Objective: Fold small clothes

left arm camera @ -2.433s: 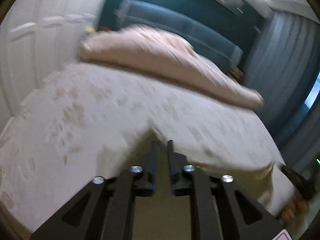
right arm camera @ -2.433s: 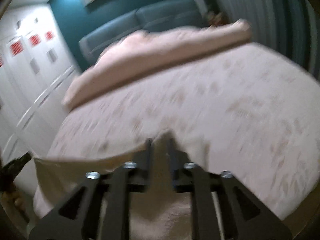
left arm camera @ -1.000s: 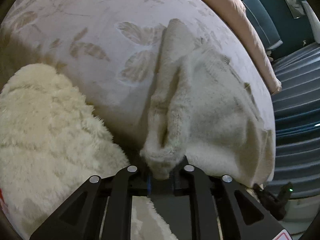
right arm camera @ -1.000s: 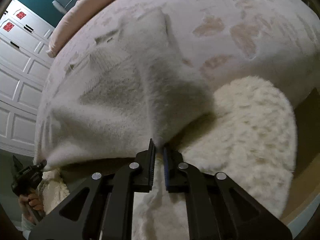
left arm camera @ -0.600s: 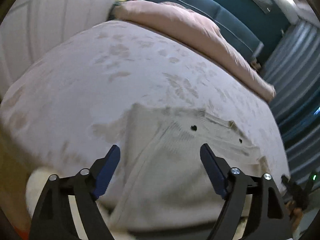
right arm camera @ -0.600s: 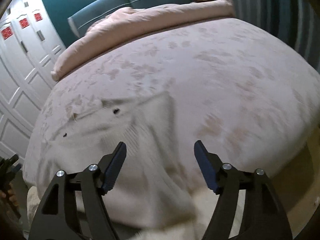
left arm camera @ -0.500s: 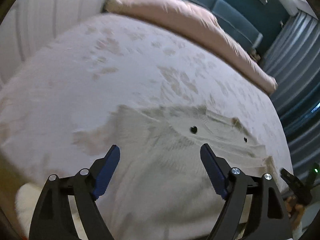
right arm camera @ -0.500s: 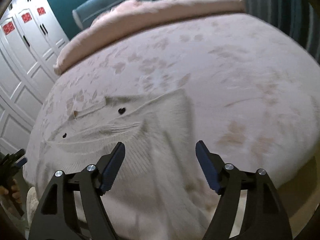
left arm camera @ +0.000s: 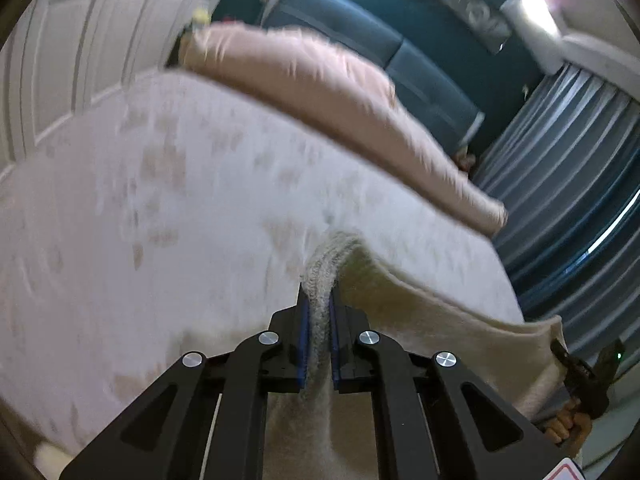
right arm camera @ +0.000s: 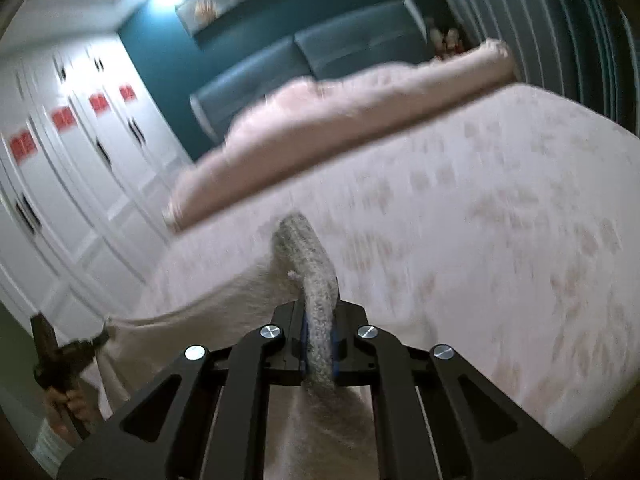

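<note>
Sweater (left arm camera: pixel 432 320) body blurred, corners pinched in both hand-held grippers

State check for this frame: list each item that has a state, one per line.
left gripper: shut on the sweater's knit edge.
right gripper: shut on the sweater's other knit edge.
sweater: lifted, stretched between the two grippers above the bed.
bed: covered by a patterned spread.
pink duvet: rolled across the head of the bed.
wardrobe doors: closed.
curtains: drawn.
</note>
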Demonstrator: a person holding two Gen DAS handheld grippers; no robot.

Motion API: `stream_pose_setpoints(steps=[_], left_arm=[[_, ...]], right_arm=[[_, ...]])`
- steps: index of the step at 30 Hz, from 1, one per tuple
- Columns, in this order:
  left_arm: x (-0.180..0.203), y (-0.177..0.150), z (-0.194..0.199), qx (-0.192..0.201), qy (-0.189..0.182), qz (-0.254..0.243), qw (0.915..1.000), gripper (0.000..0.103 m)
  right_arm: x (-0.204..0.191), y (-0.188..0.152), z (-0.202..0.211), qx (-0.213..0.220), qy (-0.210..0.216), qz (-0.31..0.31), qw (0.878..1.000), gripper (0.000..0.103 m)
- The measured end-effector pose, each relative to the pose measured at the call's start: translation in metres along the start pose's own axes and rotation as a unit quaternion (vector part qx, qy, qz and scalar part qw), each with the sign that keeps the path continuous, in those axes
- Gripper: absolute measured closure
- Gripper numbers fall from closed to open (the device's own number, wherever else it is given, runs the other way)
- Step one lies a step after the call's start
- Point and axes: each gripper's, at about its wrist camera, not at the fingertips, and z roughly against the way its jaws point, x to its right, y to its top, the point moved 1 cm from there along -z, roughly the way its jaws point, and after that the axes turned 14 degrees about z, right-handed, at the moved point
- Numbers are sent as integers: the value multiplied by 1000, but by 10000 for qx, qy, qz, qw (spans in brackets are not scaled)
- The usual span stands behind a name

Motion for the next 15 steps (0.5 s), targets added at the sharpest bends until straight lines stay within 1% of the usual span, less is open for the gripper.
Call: stream_pose_setpoints(steps=[1, 2, 3, 4, 6, 8, 9, 10, 11, 13, 14, 15], left_arm=[[2, 8, -4, 63, 68, -55, 9999, 97], [2, 9, -11, 69, 173, -105, 9998, 97], [-1, 9, -28, -47, 331, -145, 9993, 97], [-7, 5, -46, -205, 560, -177, 9981, 97], [-26, -11, -81, -548, 1060, -272, 9925, 97], [-54, -30, -114, -905, 1527, -233, 9838, 97], [-65, -37, -120, -954, 1648, -192, 9815, 97], [-74, -42, -127, -1006, 1722, -147, 9798, 97], [-81, -46, -131, -1016, 1767, -116, 9789, 96], [-79, -46, -128, -948, 1708, -82, 9807, 94], [-76, -44, -124, -925, 1674, -83, 9815, 91], [-73, -43, -118, -874, 1694, -102, 9816, 88]], right_arm=[[5, 4, -7, 25, -45, -21, 10000, 96], [11, 4, -22, -53, -192, -41, 9998, 96], [17, -1, -41, -226, -275, -98, 9993, 96], [24, -10, -60, -464, -354, -156, 9982, 96], [40, -42, -111, -1148, -619, -263, 9911, 96], [53, -76, -149, -1810, -851, -311, 9793, 96], [58, -88, -159, -1991, -901, -357, 9752, 96], [62, -96, -164, -2013, -871, -442, 9747, 96], [63, -95, -163, -1971, -839, -508, 9755, 95], [63, -87, -157, -1951, -775, -638, 9756, 89], [59, -79, -147, -1885, -857, -594, 9765, 85], [55, -73, -137, -1779, -989, -501, 9778, 85]])
